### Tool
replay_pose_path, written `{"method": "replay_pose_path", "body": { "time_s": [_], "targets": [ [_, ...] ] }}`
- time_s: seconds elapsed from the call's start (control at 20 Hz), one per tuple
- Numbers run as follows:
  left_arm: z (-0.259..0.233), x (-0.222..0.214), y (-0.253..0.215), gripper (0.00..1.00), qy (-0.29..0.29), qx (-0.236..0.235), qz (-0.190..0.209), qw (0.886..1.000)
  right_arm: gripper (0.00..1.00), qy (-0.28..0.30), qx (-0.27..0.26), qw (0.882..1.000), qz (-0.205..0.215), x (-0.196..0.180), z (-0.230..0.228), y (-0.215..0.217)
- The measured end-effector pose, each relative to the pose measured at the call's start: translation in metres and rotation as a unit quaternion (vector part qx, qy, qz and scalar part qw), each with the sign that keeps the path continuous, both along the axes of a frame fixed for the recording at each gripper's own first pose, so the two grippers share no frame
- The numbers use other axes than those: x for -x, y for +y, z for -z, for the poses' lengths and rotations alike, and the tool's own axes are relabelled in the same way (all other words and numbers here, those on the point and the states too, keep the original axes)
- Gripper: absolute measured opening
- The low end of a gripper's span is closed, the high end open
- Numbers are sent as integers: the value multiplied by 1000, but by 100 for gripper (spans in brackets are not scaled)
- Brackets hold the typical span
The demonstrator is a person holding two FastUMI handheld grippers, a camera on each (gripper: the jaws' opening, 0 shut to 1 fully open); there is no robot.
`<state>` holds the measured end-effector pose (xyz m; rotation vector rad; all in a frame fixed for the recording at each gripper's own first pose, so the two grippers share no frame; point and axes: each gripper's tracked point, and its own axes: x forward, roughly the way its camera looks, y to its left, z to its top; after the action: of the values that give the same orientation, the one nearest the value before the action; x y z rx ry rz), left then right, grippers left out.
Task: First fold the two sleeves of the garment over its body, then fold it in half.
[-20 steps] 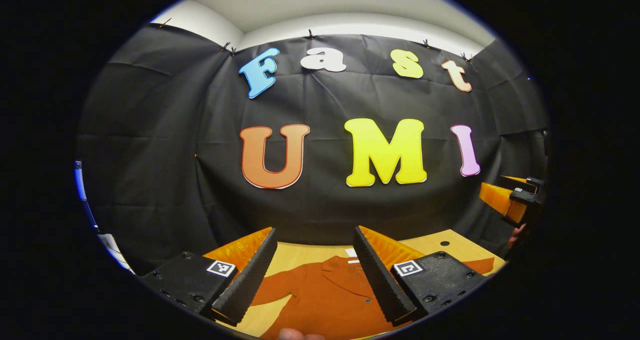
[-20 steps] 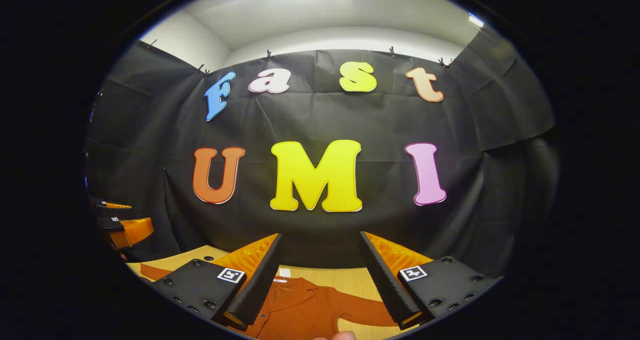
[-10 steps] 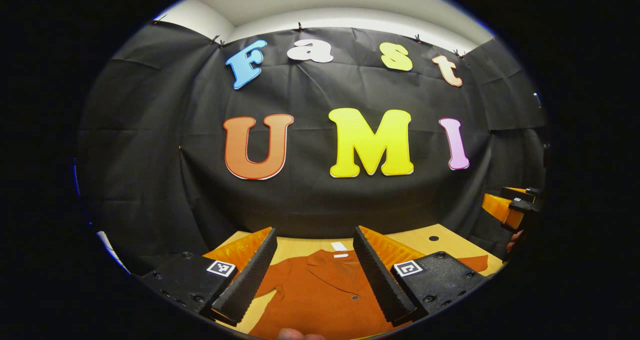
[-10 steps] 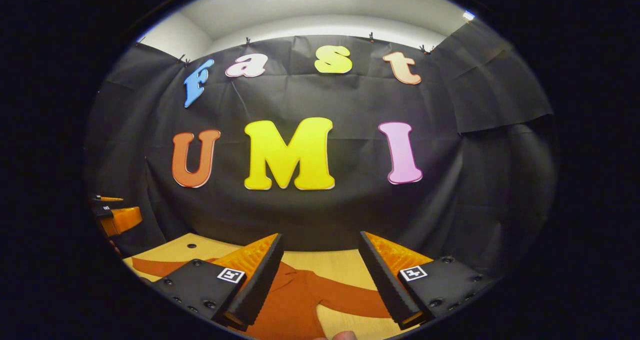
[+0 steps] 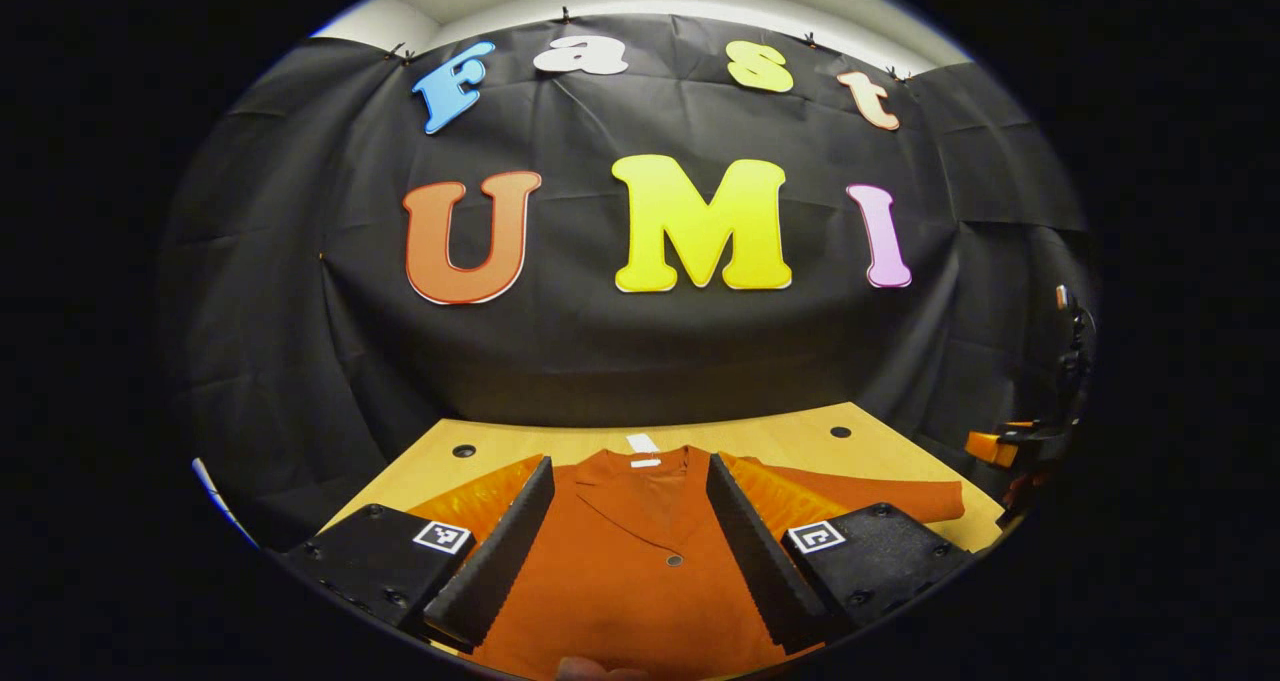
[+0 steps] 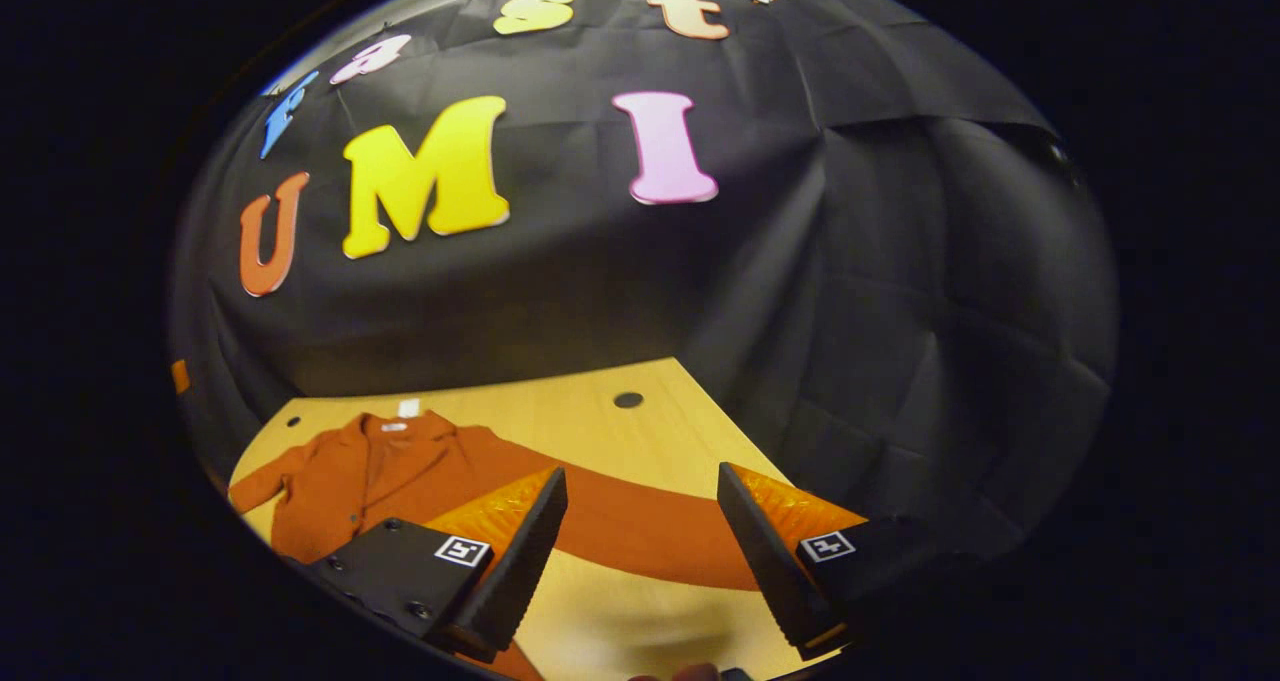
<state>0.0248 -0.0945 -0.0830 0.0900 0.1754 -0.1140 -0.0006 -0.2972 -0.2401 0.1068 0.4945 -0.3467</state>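
Both grippers are tipping downward compared with a second ago, so the wooden table (image 5: 800, 431) and the rust-orange garment (image 5: 620, 561) are taking up far more of each view than before. The right gripper (image 6: 640, 551) is also swinging off to the garment's right side, where the collar had been sitting between its fingers a moment earlier.

In the left gripper view, the left gripper (image 5: 630, 551) is hanging above the garment's chest with its fingers spread wide and gripping nothing; the collar (image 5: 640, 471), a white neck tag (image 5: 642, 443) and a small button (image 5: 674, 560) are lying in the gap between them. The garment is lying flat and face up on the table, collar toward the black cloth wall (image 5: 640, 341), with both sleeves spread outward and unfolded.

In the right gripper view, the right gripper is hovering over the garment's right sleeve (image 6: 640, 526), which is stretching across the table between its wide-open, empty fingers. The garment's body is lying to the left of that sleeve. A dark round hole (image 6: 628, 399) is showing in the table beyond the sleeve, near the wall.
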Motion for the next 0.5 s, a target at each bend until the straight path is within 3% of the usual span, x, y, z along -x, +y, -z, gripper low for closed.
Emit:
{"method": "replay_pose_path", "body": {
  "time_s": [0.25, 0.4, 0.5],
  "targets": [
    [8, -2, -13, 99, 20, -18, -14, 1000, 97, 79, -26, 996, 35, -1, 80, -52],
    [11, -2, -20, 99, 27, -29, -26, 999, 94, 122, -54, 989, 56, 7, 116, -58],
    [8, -3, -27, 99, 23, -26, -30, 999, 98, 137, -49, 987, 62, 16, 133, -59]
  ]
}}
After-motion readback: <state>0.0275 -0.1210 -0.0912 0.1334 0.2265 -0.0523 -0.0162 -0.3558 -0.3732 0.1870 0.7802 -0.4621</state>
